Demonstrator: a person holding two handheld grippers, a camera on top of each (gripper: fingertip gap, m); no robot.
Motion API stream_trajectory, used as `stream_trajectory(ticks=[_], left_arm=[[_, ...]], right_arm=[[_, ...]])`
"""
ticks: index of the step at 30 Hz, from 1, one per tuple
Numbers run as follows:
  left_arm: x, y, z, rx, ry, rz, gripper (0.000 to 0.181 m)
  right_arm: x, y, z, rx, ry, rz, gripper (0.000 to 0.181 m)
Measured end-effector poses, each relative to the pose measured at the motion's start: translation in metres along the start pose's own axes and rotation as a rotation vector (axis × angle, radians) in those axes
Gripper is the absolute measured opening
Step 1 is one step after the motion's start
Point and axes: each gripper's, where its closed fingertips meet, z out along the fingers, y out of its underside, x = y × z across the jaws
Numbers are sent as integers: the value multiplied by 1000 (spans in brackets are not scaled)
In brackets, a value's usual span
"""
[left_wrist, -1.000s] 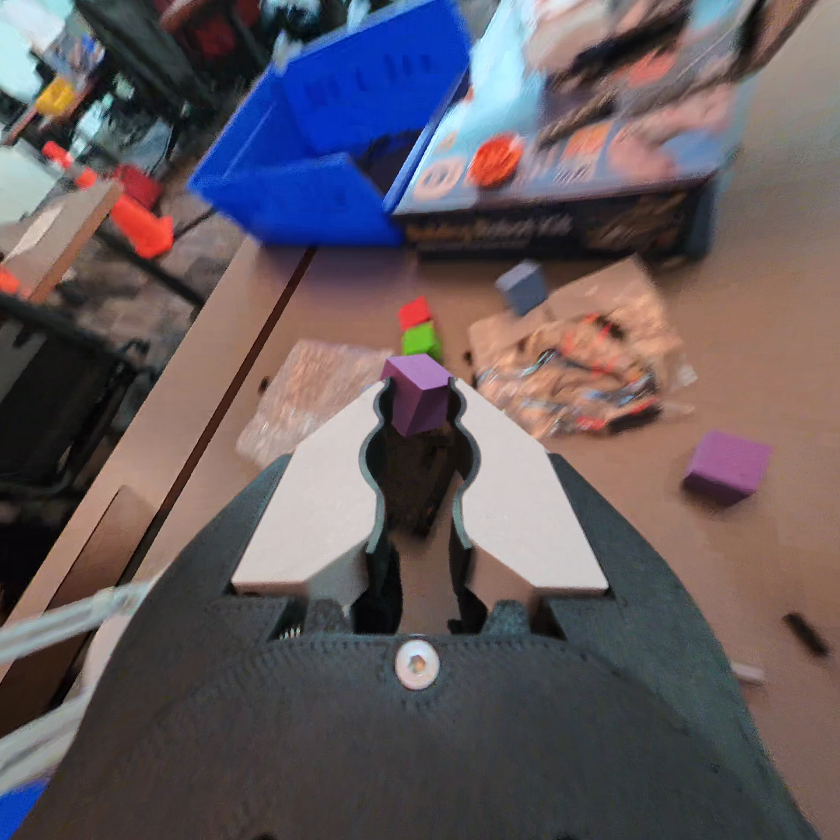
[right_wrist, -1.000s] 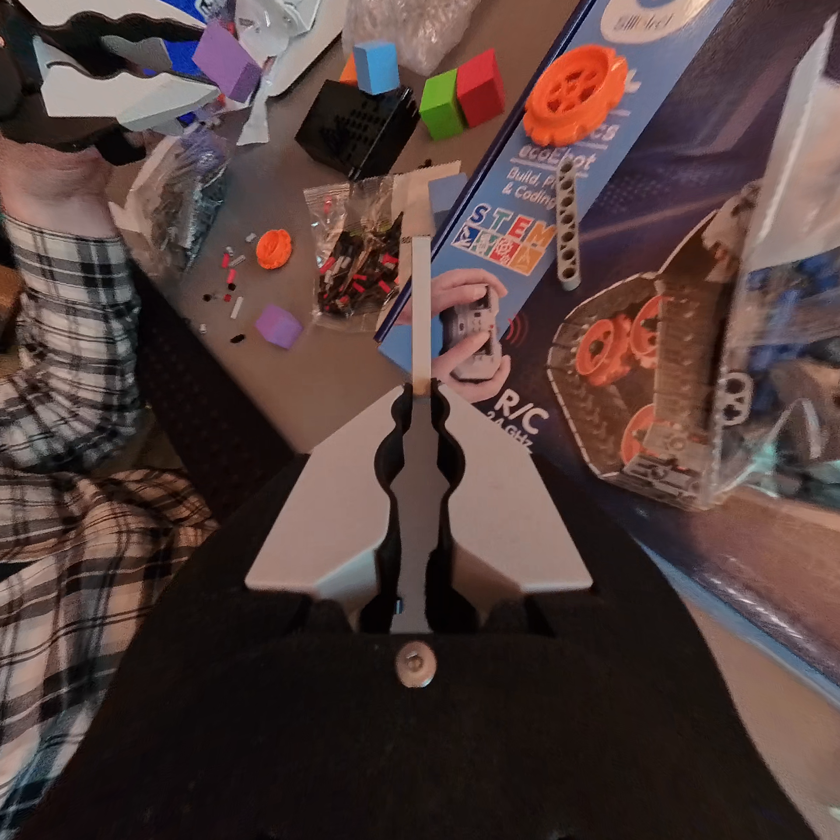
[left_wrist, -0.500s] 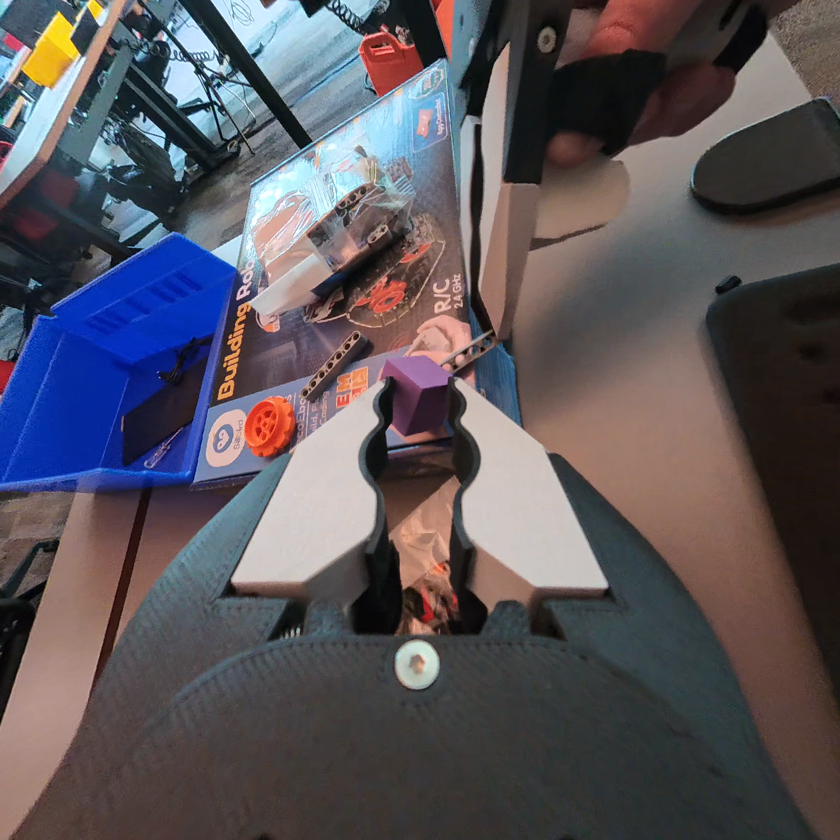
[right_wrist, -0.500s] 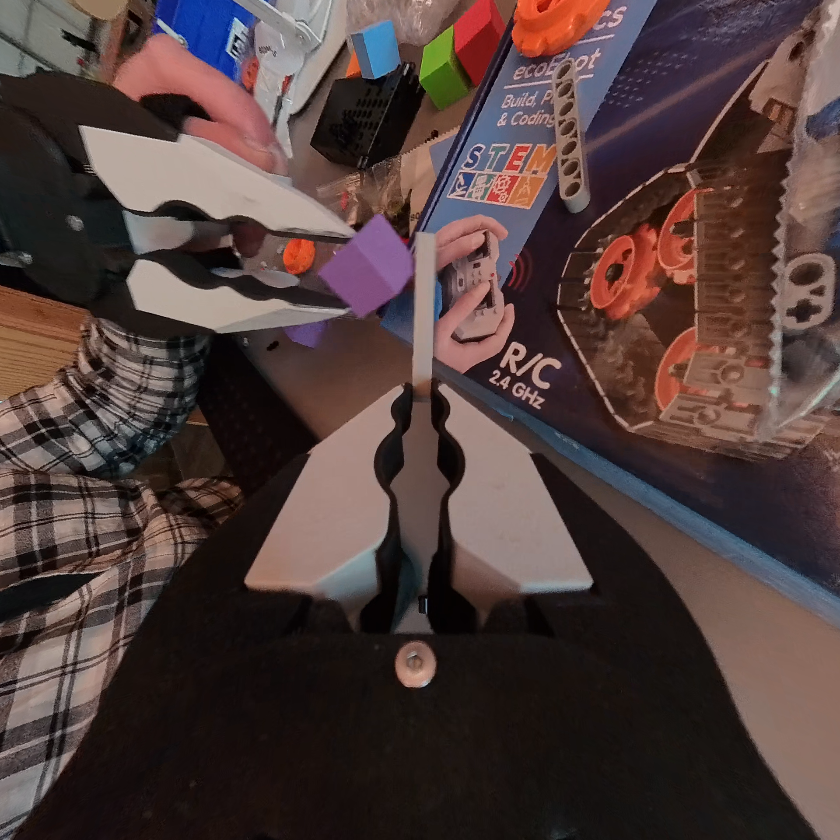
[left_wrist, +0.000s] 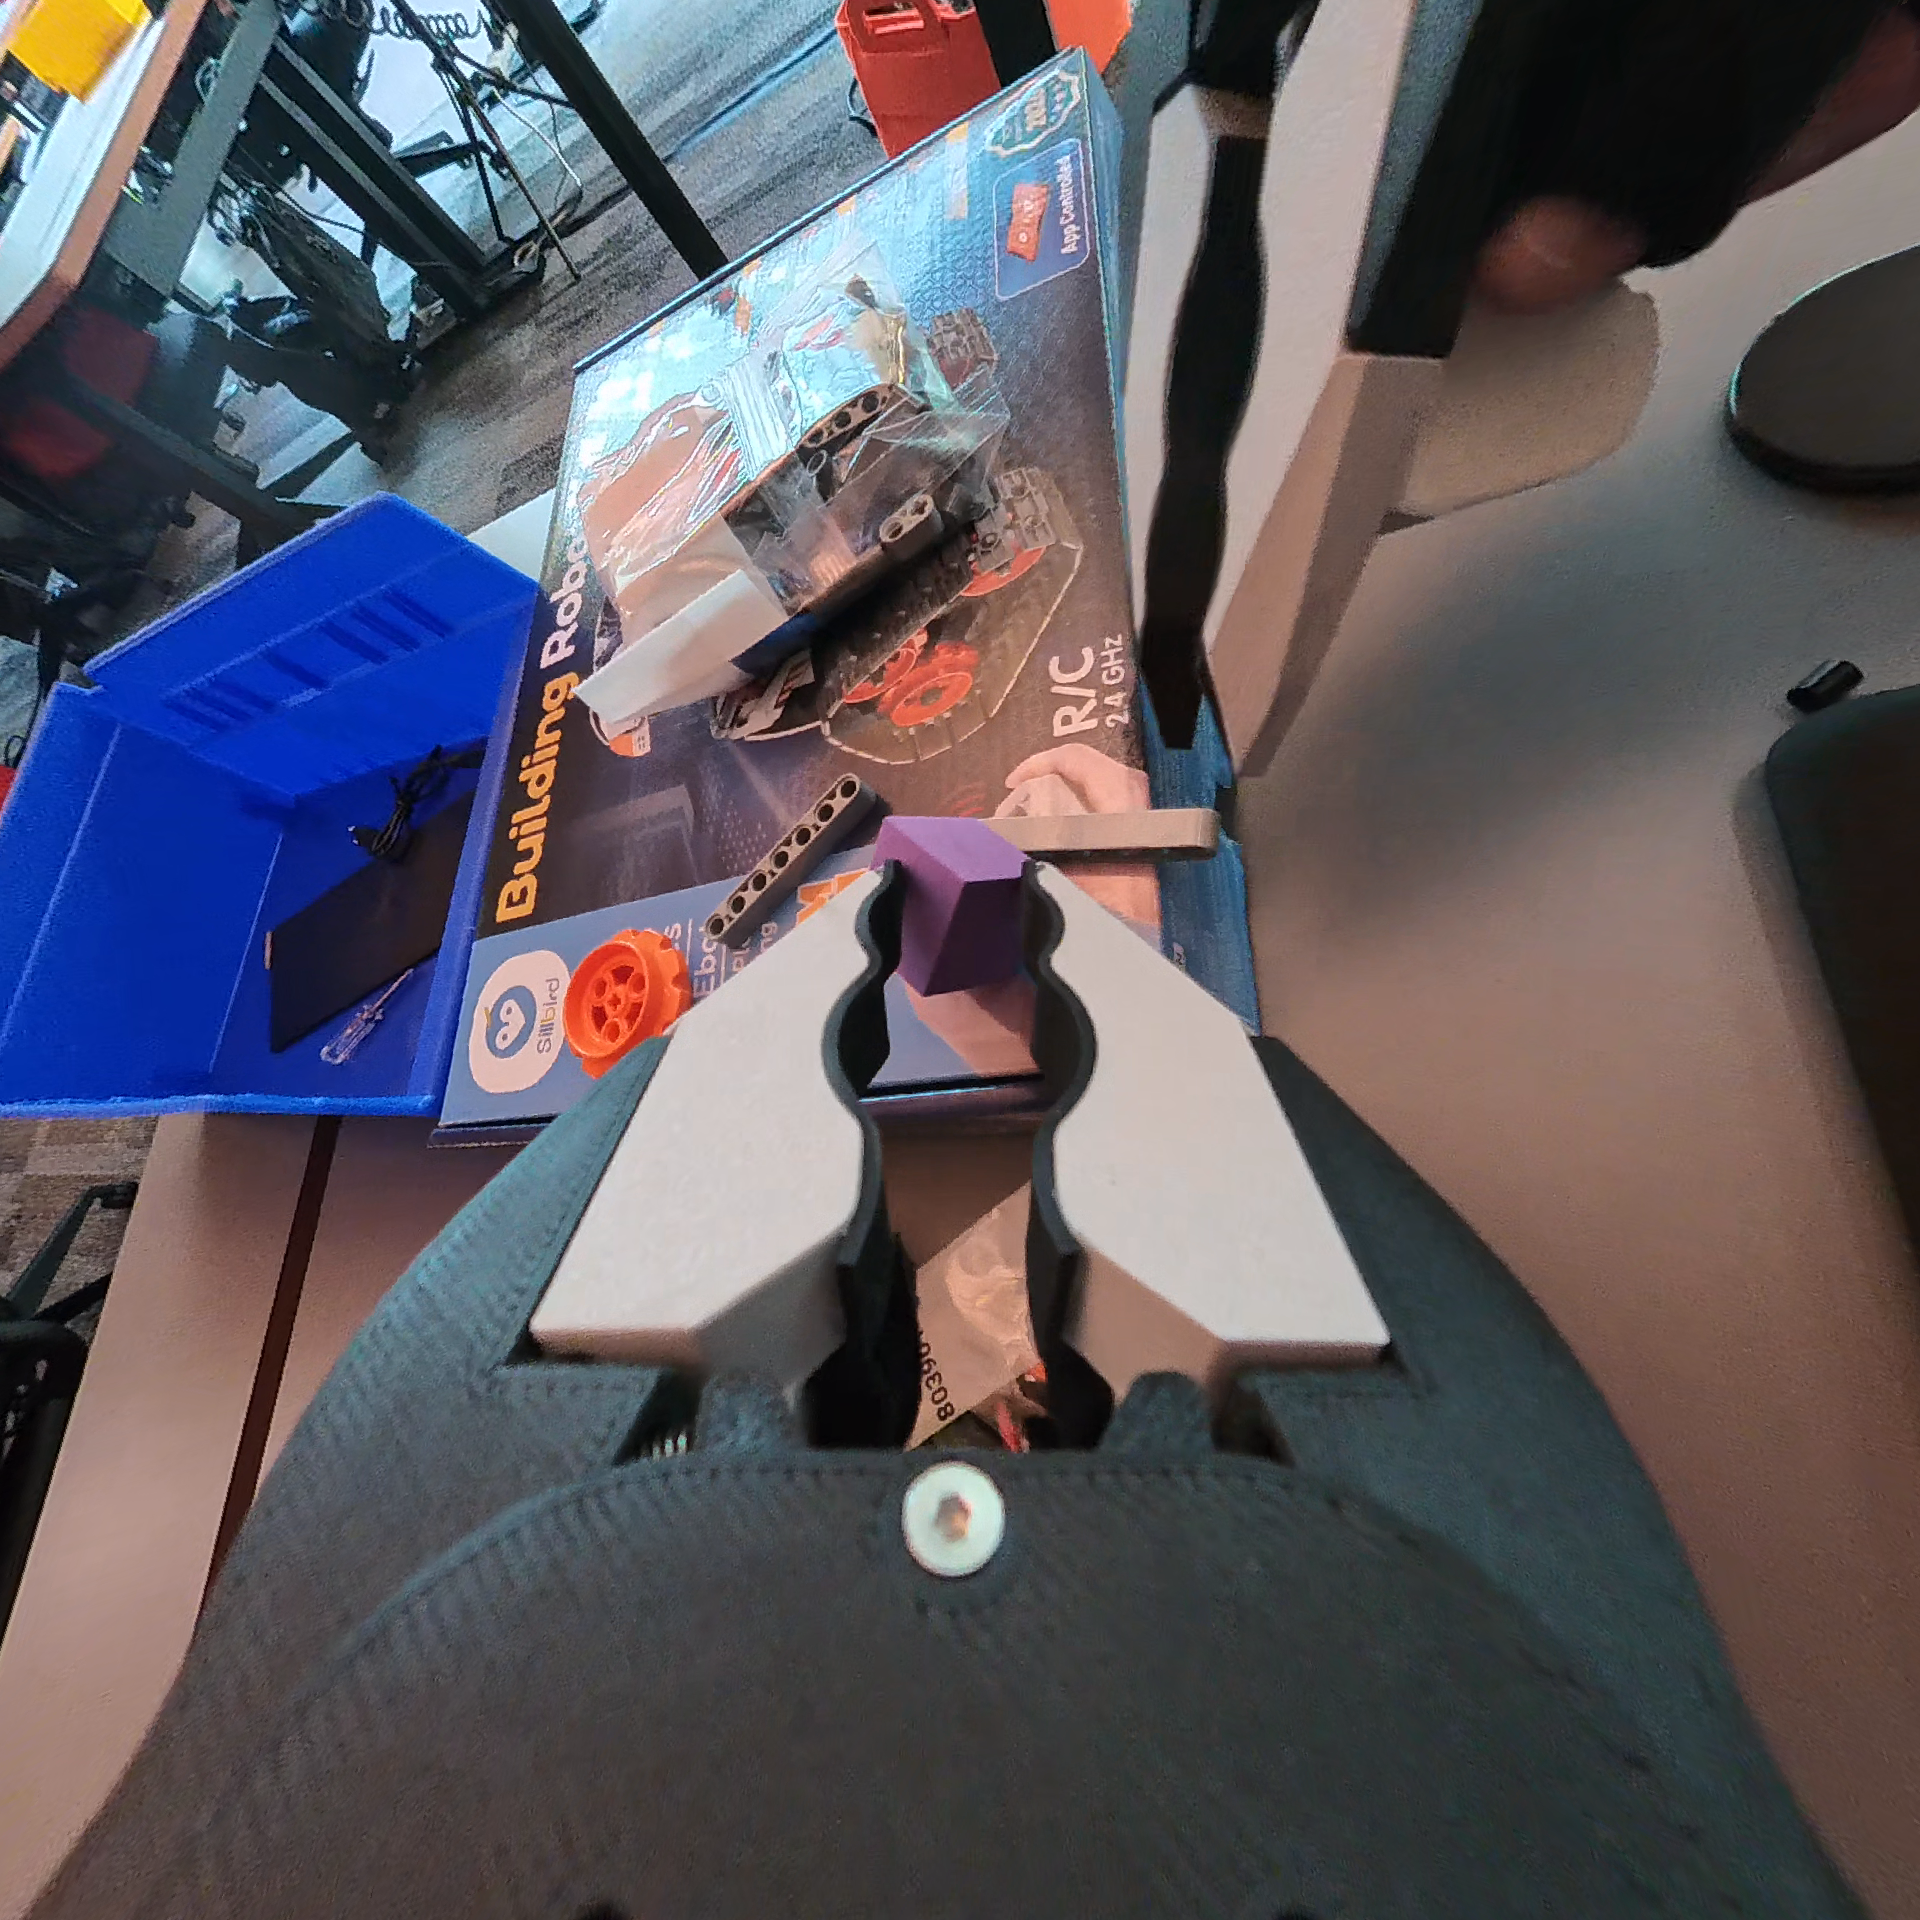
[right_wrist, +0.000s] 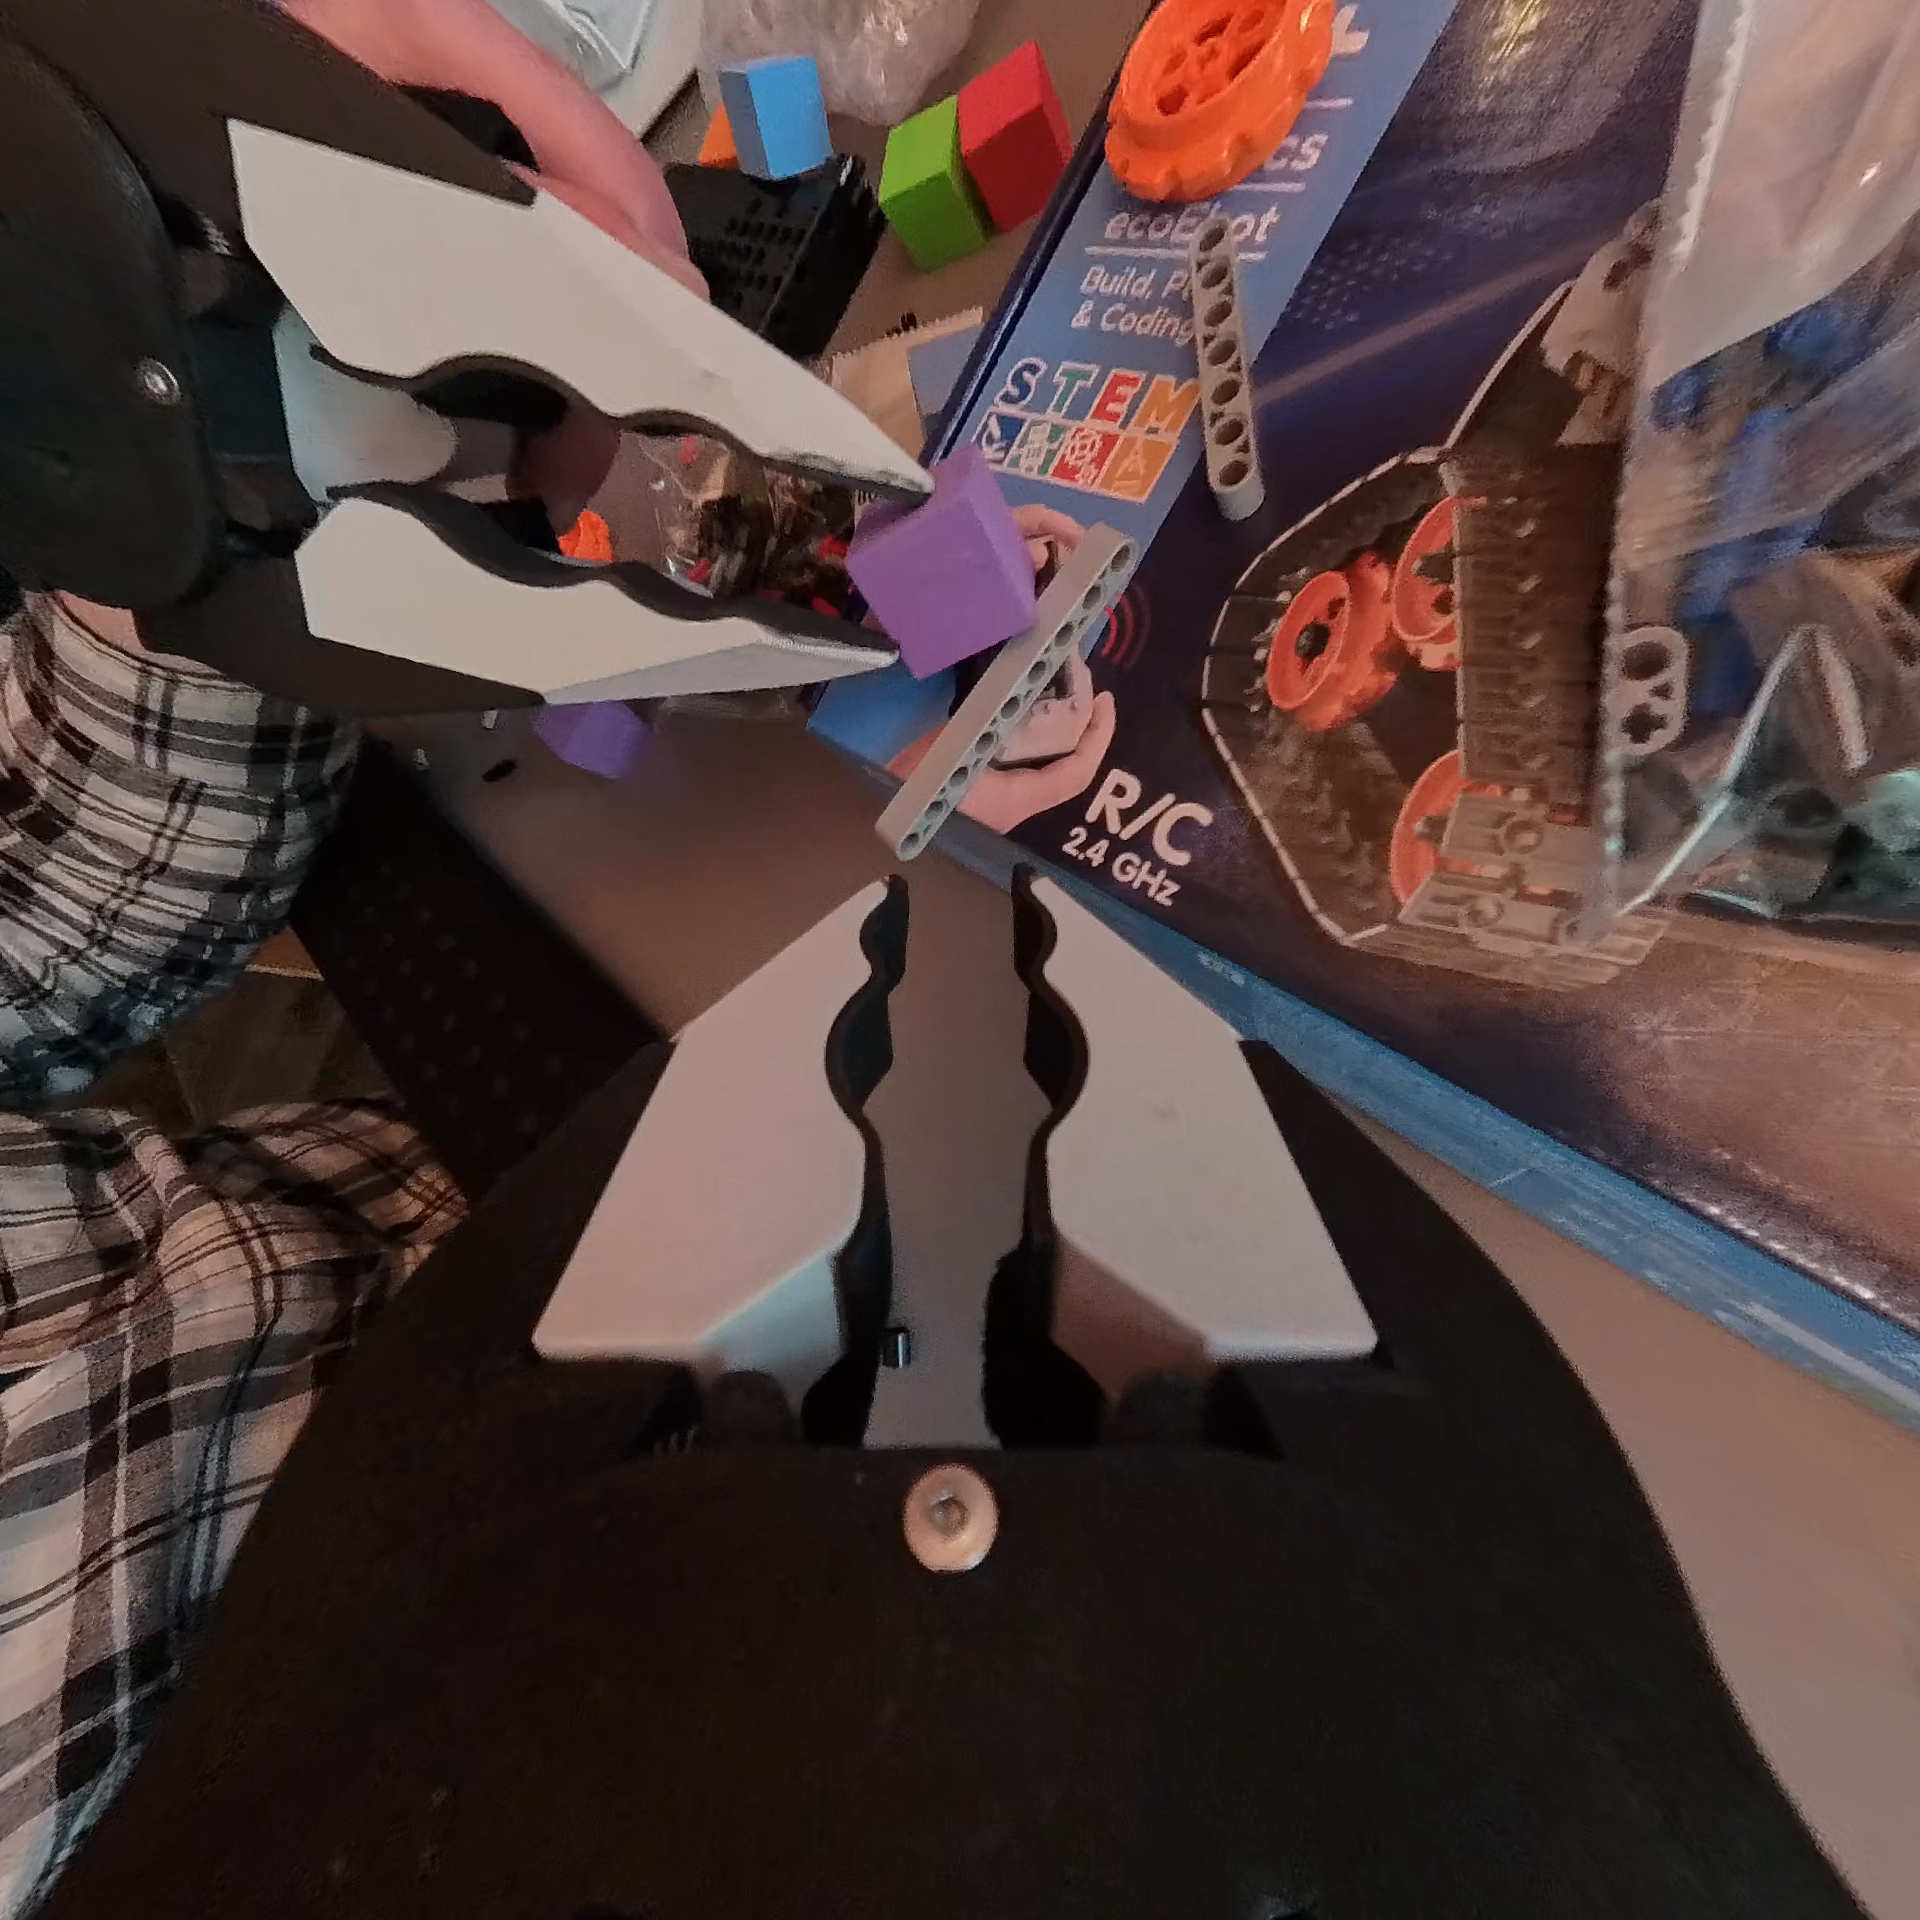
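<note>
Left gripper (left_wrist: 956, 883) clamped, right gripper (right_wrist: 961, 883) parted

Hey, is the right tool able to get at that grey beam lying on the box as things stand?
Probably yes. The right tool is open and empty, with the grey beam just ahead, overhanging the box edge. The left tool's purple cube crowds the beam's far end only.
</note>
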Motion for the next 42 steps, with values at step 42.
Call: stream_trajectory(ticks=[42], left_arm=[[-18, 9, -17, -17, -56, -39, 21]], right_arm=[[52, -71, 20, -80, 446, -407, 6]])
